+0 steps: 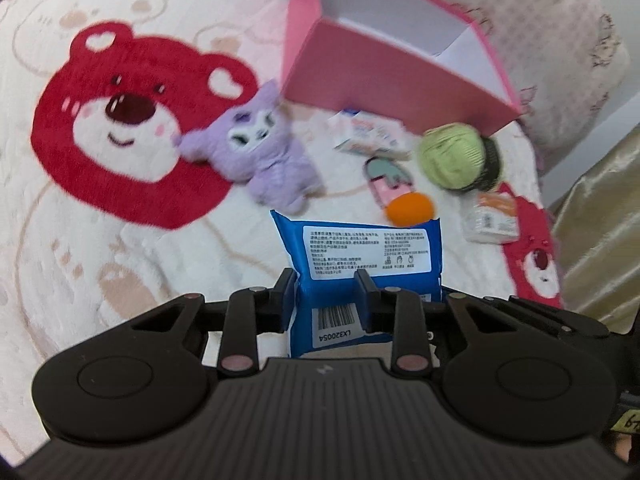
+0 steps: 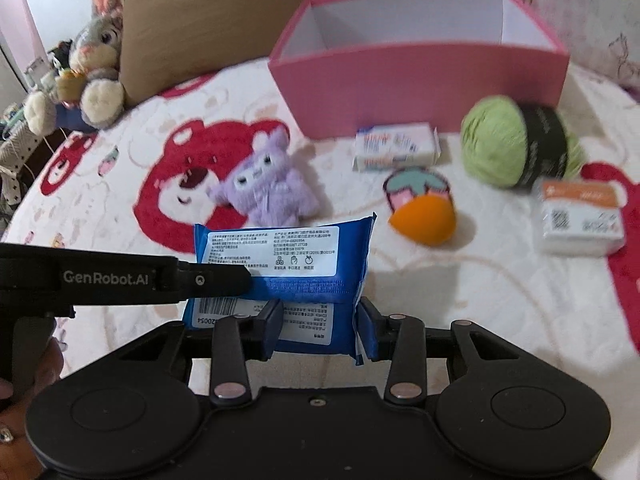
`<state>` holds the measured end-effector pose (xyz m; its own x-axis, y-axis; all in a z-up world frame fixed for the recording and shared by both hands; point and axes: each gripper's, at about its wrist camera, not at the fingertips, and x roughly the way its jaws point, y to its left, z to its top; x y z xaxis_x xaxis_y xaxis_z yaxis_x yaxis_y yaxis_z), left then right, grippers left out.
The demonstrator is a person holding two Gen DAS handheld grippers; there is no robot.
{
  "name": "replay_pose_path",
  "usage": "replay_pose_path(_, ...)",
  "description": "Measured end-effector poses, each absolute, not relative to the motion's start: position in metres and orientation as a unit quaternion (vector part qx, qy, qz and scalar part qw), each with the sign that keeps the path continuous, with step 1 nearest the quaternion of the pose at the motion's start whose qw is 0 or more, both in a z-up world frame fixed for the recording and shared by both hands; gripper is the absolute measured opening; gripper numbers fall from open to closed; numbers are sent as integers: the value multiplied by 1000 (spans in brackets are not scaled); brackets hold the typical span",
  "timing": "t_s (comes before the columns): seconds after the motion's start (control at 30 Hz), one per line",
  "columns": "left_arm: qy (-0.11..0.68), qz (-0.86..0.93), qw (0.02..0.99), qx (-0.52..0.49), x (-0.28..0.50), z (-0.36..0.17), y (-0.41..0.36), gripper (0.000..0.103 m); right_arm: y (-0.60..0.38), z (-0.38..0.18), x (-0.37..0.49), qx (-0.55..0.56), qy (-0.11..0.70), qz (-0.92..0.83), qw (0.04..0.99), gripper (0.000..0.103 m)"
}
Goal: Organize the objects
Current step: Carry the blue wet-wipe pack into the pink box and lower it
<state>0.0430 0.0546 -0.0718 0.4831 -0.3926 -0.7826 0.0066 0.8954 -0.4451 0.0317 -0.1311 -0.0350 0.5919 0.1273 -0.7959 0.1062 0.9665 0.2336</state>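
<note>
Both grippers hold the same blue packet of wipes (image 1: 356, 256) above the bear-print blanket. My left gripper (image 1: 326, 284) is shut on its barcode end. My right gripper (image 2: 318, 318) is shut on the packet's (image 2: 280, 256) other end, with the left gripper's arm (image 2: 120, 280) reaching in from the left. An open, empty pink box (image 1: 392, 68) stands behind; it also shows in the right wrist view (image 2: 420, 92). In front of it lie a purple plush (image 2: 268, 180), a white soap box (image 2: 396, 146), a green yarn ball (image 2: 504, 144), an orange sponge (image 2: 424, 220) and a tissue pack (image 2: 580, 216).
A strawberry-shaped pouch (image 2: 416, 188) lies under the orange sponge. A brown pillow (image 2: 224, 20) and a grey rabbit plush (image 2: 96, 68) sit at the back left of the bed. A gold cover (image 1: 600, 220) hangs at the bed's right edge.
</note>
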Motion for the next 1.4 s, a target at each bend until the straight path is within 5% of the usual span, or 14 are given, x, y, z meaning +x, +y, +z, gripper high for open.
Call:
replay_pose_path(0.87, 456, -187, 845, -206, 144, 62, 1, 30, -198, 127, 105, -15, 487, -2, 873, 37)
replay_pose_path(1.4, 465, -169, 855, -157, 272, 38, -43, 30, -259, 83, 194, -24, 435, -26, 899, 36)
